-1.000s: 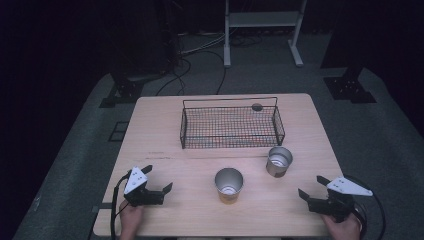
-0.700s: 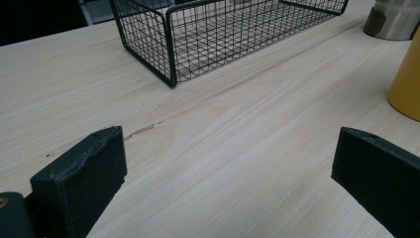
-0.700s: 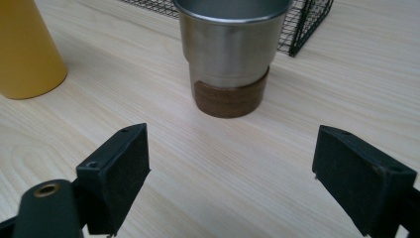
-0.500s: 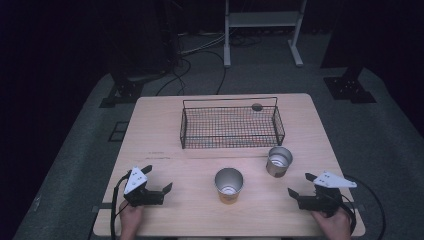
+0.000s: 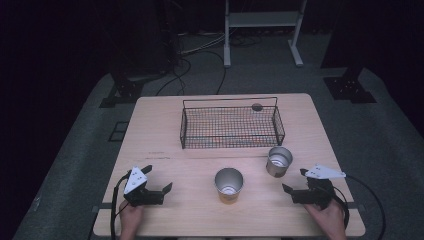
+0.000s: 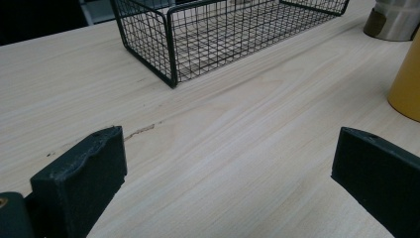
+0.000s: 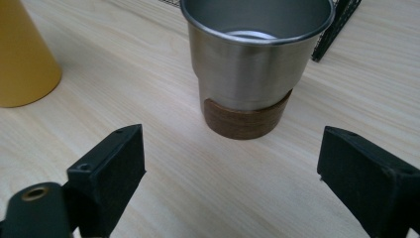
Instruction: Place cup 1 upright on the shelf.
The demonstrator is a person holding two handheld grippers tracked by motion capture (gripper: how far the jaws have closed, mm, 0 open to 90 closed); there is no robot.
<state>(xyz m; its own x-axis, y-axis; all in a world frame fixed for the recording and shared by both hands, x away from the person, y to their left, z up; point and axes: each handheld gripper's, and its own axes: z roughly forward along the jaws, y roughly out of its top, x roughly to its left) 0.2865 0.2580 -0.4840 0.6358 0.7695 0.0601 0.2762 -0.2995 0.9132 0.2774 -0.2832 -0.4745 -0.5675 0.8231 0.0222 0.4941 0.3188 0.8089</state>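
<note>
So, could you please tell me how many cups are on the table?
2: a yellow cup at the front centre, and a steel cup with a brown base to its right, just before the wire basket.

Wire basket [image 5: 230,127], yellow cup [image 5: 229,185]

In the right gripper view we see the steel cup [image 7: 257,64] with its rim running close to the top edge, and the yellow cup [image 7: 25,54] is cut off at the top and left, so its mouth stays out of sight. In the left gripper view only a strip of that yellow cup [image 6: 407,82] shows at the right edge, and the steel cup [image 6: 396,20] is clipped at the top. The wire basket [image 6: 223,34] loses its far end there too. In the high view a small dark round thing [image 5: 257,106] at the basket's far wall is too small for us to identify, and we cannot make out what lies inside either cup.
</note>
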